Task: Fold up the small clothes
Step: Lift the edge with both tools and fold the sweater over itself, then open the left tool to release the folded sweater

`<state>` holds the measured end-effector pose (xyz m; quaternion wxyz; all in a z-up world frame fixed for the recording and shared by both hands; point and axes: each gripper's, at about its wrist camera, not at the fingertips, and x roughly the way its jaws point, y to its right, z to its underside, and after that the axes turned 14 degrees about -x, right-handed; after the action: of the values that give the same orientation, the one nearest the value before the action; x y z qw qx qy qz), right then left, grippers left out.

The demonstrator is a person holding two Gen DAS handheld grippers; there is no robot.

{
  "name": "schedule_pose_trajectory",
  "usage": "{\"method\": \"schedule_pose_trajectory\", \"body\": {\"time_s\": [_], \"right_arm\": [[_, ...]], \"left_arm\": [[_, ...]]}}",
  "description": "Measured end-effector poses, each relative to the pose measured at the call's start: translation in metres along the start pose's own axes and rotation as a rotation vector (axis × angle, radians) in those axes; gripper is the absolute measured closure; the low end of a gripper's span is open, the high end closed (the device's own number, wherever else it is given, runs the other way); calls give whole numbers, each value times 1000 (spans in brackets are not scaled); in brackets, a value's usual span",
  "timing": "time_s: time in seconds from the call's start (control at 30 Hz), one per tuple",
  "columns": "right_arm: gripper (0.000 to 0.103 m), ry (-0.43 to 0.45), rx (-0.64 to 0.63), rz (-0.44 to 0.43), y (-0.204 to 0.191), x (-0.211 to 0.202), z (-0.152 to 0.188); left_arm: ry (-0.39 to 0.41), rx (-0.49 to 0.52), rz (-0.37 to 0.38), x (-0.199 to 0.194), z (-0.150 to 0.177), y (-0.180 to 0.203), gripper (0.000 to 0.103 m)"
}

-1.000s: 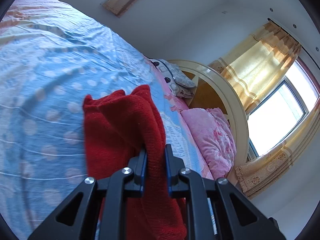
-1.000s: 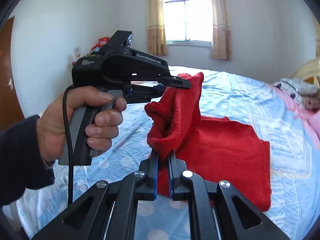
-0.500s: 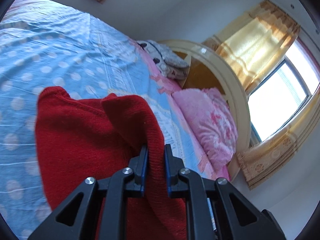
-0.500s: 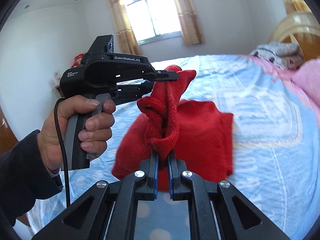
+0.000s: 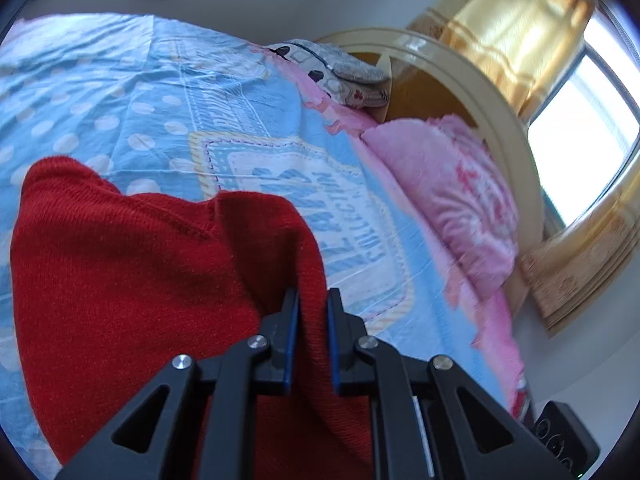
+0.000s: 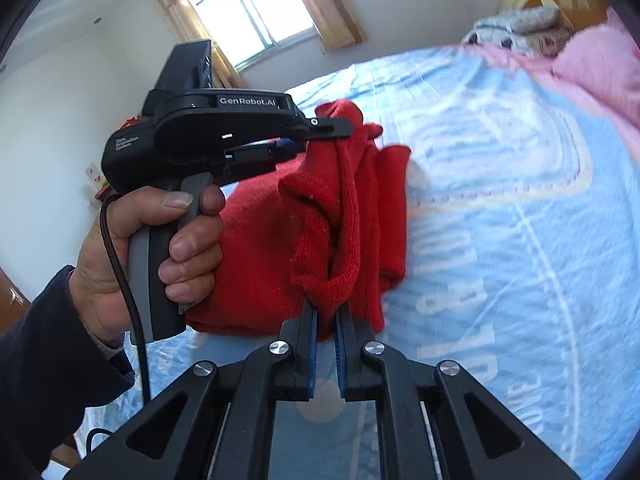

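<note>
Nearest the lens, the right gripper (image 6: pixel 324 320) is pinching a bunched, rolled edge of the red knit garment (image 6: pixel 256 248), its fingers (image 6: pixel 310 344) nearly closed on the wad; in the left wrist view the left gripper (image 5: pixel 309 308) is likewise clamping a fold of the same garment (image 5: pixel 132 288), its fingers (image 5: pixel 289 340) standing narrowly apart with cloth filling the gap. Just ahead of the right fingers, the garment is rising in a twisted ridge to the left gripper (image 6: pixel 332 128), which a hand (image 6: pixel 160 240) is squeezing by its trigger; below and behind that ridge the rest of the cloth is lying on the bed (image 6: pixel 520 240).

Risks, judged from this pose: the right fingers are biting only the thick rolled hem, so a sideways tug may be pulling it free; the two held points are sitting close together with twisted layers between, so laying down now may be setting a skewed, lumpy fold; the stretchy knit may be dragging the layer under it.

Room: beyond and right of the fingers the blue sheet is lying open; farther off, the pink pillow (image 5: pixel 452 200), a grey folded blanket (image 5: pixel 332 72) and the headboard (image 5: pixel 460 80) are bounding that end, well apart from the cloth.
</note>
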<state>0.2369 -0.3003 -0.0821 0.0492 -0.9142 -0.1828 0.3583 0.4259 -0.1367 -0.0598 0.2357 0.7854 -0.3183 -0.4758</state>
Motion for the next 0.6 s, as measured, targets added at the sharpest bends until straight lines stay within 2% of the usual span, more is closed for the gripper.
{"method": "schedule_pose_trajectory", "body": {"time_s": [0.07,0.13,0.27,0.37,0.53,0.6], "right_arm": [[96,-12,13,-7,4,3,1],[96,-16,22,-12,7,4,4],[96,-19,39,-19,12,5,7],[96,-17,35,-16,13,4,7],[96,-17,35,-12,16,2,10],[96,-8,25,-14,14,0,10]], "left_arm": [[6,36,-38,0,3,5,87],[11,65,-46,-1,5,10,87],[81,192,-98,-25,19,25,87],[132,249,-166,-42,30,23,86],[205,294,-333,-58,48,-5,60],[191,273,-387,-57,54,-26,59]]}}
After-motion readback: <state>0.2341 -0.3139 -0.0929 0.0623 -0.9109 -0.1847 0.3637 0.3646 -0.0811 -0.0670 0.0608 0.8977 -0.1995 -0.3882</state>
